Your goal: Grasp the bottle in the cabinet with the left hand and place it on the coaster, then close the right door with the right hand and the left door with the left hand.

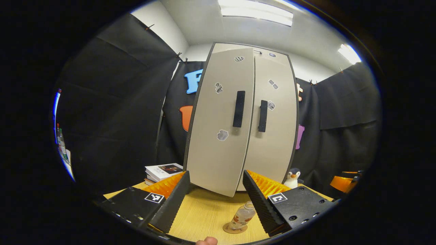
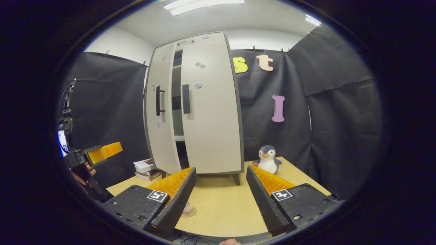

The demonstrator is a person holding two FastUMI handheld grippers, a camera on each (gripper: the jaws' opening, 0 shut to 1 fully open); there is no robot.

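Note:
The tall pale cabinet [image 1: 272, 143] stands on the wooden table [image 1: 204, 211]. Its right door [image 2: 211, 112] sits flush. The left door [image 2: 161, 112] hangs ajar, with a dark gap and shelves showing between the doors. A clear bottle [image 1: 242, 216] stands upright on a round coaster [image 1: 235, 228] in front of the cabinet. My left gripper [image 1: 216, 175] is open just before the left door [image 1: 218, 136] with nothing between its fingers. My right gripper [image 2: 221, 169] is open too, a short way back from the right door. The left gripper [image 2: 102, 151] also appears at the left of the right gripper view.
A stack of books [image 1: 163, 171] lies left of the cabinet. A toy penguin [image 2: 268, 159] stands to its right on the table. Black cloth walls close the booth on all sides. A hand [image 2: 81, 175] holds the left gripper.

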